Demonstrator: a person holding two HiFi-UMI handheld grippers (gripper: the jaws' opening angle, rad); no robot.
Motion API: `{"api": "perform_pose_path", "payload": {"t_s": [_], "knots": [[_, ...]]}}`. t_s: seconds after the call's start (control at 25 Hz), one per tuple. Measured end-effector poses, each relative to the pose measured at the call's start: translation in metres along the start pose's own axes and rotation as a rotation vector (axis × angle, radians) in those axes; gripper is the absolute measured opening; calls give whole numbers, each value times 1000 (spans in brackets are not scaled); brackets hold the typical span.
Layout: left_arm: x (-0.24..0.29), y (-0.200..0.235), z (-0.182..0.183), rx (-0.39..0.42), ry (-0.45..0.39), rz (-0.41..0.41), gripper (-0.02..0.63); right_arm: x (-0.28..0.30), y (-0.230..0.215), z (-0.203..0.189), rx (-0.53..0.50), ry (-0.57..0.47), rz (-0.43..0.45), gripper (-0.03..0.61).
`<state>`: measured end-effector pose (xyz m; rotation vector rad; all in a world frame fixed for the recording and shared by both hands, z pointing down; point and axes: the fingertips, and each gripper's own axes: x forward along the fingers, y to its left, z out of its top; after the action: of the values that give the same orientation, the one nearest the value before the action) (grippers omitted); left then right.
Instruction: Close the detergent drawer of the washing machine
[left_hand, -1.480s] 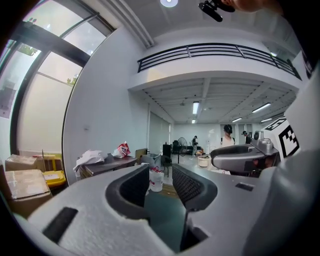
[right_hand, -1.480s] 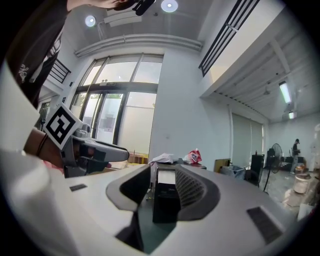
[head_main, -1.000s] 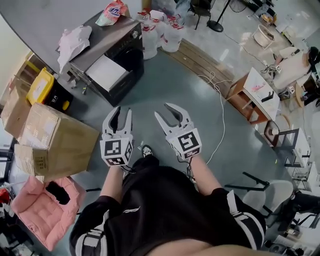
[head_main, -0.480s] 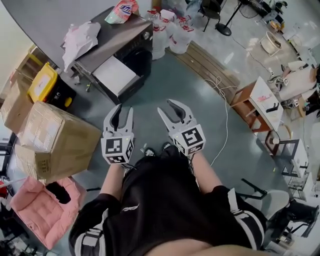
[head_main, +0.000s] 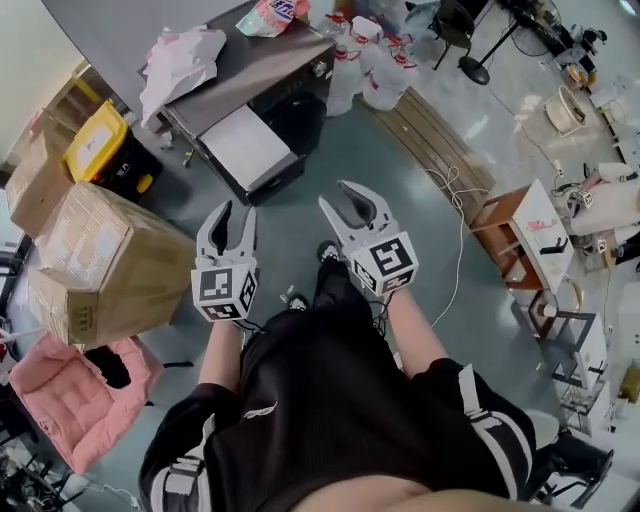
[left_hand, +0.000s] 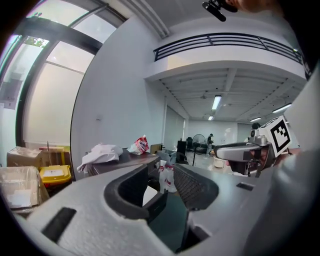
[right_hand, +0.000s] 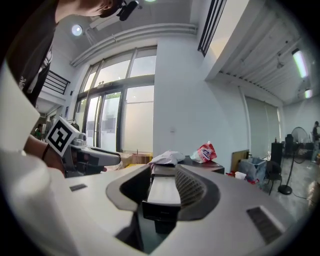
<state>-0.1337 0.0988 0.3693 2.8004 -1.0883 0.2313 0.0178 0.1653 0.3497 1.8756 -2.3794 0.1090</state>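
- The dark washing machine (head_main: 290, 95) stands on the floor ahead of the person, with its white detergent drawer (head_main: 245, 148) pulled out toward them.
- The left tool (head_main: 236, 212) is well short of the drawer. Its jaws stand apart and have just been opening, with nothing between them.
- The right tool (head_main: 340, 200) is beside it, jaws apart and empty. The drawer shows through the gap, far off and untouched.
- A crumpled white cloth (head_main: 180, 65) and a red-and-white pouch (head_main: 275, 12) lie on the machine's top.
- A cardboard box (head_main: 110, 265) sits left of the machine.

Print on the pouch (head_main: 275, 12) and cardboard box (head_main: 105, 265) is too small to read.
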Motion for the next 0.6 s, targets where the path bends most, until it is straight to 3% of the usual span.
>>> {"api": "perform_pose_path", "payload": {"t_s": [0.6], "knots": [[102, 25, 3, -68, 33, 119, 173, 90, -96, 10, -27, -1, 239, 161]]}}
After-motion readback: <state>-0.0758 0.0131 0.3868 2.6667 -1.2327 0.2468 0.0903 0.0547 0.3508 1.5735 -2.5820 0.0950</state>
